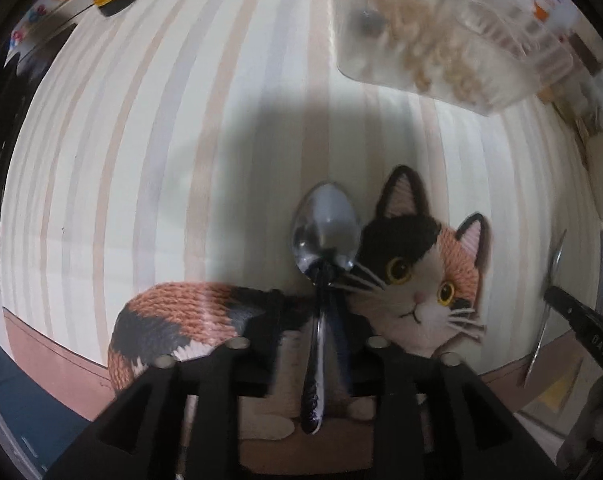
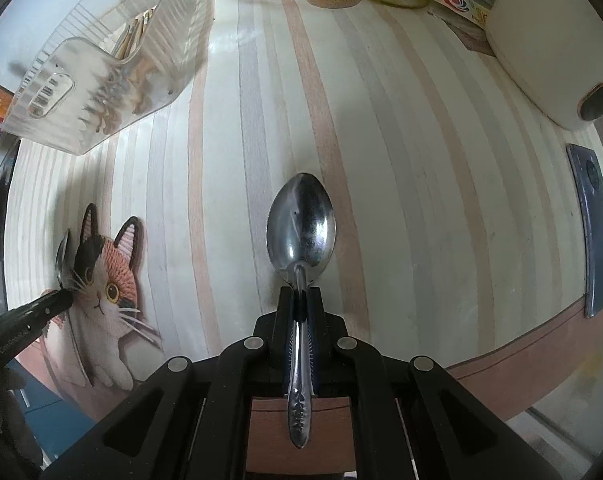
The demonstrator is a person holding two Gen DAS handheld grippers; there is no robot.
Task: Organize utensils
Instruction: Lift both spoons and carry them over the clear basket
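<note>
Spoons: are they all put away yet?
Not yet. Done: some utensils already sit in the clear basket. In hand: the left gripper grips the left spoon, and the right gripper grips the right spoon. Left: putting both away.

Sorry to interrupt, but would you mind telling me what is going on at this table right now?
A person is sorting utensils with a handheld gripper in each hand. The right gripper is shut on the neck of a metal spoon, held above the striped tablecloth. The left gripper has a second spoon between its fingers, over the cat picture. A clear plastic utensil basket sits further back on the table, and neither spoon is in it.
</note>
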